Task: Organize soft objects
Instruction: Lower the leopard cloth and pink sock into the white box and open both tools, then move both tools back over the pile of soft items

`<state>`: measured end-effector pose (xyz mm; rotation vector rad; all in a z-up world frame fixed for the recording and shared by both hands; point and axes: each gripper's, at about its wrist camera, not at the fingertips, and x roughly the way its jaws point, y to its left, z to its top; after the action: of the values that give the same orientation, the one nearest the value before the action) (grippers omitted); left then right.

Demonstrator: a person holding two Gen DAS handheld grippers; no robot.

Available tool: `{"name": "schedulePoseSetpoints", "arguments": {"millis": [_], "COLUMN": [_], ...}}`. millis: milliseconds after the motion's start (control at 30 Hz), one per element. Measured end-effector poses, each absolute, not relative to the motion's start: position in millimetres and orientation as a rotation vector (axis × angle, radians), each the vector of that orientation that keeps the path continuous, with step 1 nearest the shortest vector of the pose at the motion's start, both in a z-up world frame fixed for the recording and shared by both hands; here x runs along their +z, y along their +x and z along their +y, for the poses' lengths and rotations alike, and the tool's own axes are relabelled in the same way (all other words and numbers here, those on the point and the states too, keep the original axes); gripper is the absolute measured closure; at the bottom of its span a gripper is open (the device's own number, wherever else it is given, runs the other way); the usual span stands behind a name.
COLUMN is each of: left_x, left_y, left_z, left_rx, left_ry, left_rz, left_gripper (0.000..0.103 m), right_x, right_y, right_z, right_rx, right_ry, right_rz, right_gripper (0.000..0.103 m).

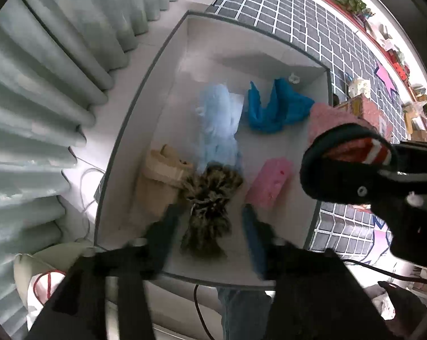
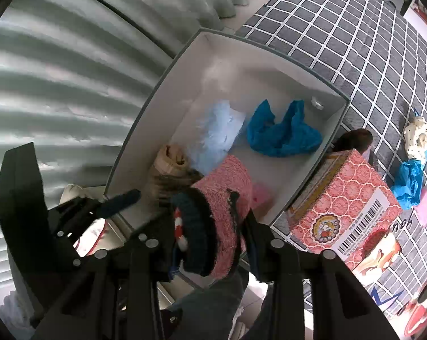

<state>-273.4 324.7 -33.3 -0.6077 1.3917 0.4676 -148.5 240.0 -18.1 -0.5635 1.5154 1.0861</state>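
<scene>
A white box with a grey rim [image 1: 119, 147] holds a light blue fluffy piece [image 1: 216, 124], a crumpled blue cloth [image 1: 275, 107], a beige sock [image 1: 162, 175], a small pink piece [image 1: 270, 181] and a brown furry item [image 1: 210, 195]. My left gripper [image 1: 207, 235] points straight down into the box. It is open, and the furry item lies between its fingers without touching them. My right gripper [image 2: 207, 221] hangs over the box's near right side, shut on a pink knitted sock [image 2: 227, 187] with a dark cuff. That sock hides its left finger.
A pink patterned carton [image 2: 343, 198] stands against the box's right wall on a grey checked cover [image 2: 355, 42]. Farther right lie a white dotted scrunchie [image 2: 418, 136], another blue cloth [image 2: 409, 181] and a pink piece [image 2: 426, 206]. Pale curtains [image 1: 57, 70] hang left of the box.
</scene>
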Motion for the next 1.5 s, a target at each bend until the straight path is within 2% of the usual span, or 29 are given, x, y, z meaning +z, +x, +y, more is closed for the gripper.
{"name": "schedulePoseSetpoints", "arguments": {"millis": [67,133,167,233,267,333,733,1167,1500], "left_x": [-32,-32,-32,-30,-29,-28,3,35,31], "left_y": [-273,-271,-271,-270,-269,-269,-232,-159,-80], "left_z": [325,325,326,327,328,331,338,305,267], "left_rx": [0.469,0.474,0.473,0.472,0.475,0.484,0.418,0.238,0.206], "left_ry": [-0.599,-0.593,-0.593,-0.599,-0.607,-0.629,-0.668,-0.604,-0.603], "left_rz": [1.392,1.405,1.404,1.394,1.390,1.382,1.302,1.302,1.364], "left_gripper": [0.025,0.024,0.023,0.018,0.014,0.000,0.000,0.000,0.000], "right_x": [-15,-11,-9,-3,1,10,34,-34,-98], "right_y": [-147,-144,-143,-139,-138,-134,-52,18,86], "right_z": [239,238,237,234,234,231,159,34,-36], "right_rx": [1.085,1.076,1.073,1.070,1.069,1.062,0.858,0.511,0.291], "right_ry": [-0.553,-0.546,-0.541,-0.524,-0.517,-0.503,-0.283,-0.070,0.051], "right_rz": [1.506,1.498,1.494,1.478,1.468,1.444,1.394,1.516,1.567], "right_gripper": [0.050,0.049,0.046,0.017,0.016,0.016,0.016,0.016,0.016]}}
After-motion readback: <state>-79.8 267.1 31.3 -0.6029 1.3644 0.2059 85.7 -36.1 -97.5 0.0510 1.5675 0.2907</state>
